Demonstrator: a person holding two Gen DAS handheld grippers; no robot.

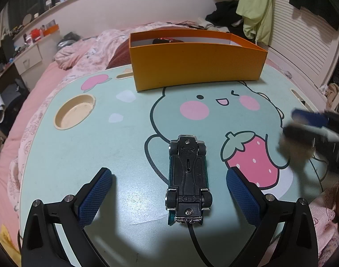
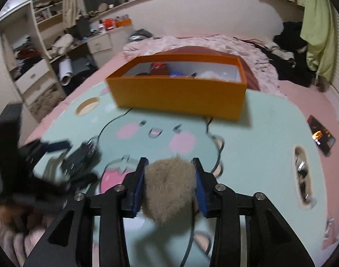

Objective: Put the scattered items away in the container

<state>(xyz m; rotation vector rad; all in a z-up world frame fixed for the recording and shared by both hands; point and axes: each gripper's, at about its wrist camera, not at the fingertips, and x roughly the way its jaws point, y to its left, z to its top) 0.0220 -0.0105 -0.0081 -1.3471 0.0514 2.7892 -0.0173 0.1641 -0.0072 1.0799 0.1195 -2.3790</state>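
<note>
Right gripper [image 2: 169, 166]: pads clamped on a tan fur ball [image 2: 169, 189], with the orange container [image 2: 178, 95] beyond its tips. Left gripper [image 1: 169, 178]: fingers spread wide, touching nothing; an upturned toy car [image 1: 188, 178] lies between them on the table [image 1: 102, 144].

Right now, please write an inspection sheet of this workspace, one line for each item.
Surface: mint lap table with cartoon print, resting on a pink bed.
Job's things: toy car upside down on table; fluffy ball; orange box already holds some items.
Clutter: dark card lies beside table.
Grippers: left gripper open, straddling car; right gripper shut on ball.
Cables: nothing seen.
Surroundings: messy shelves, clothes, curtain.
</note>
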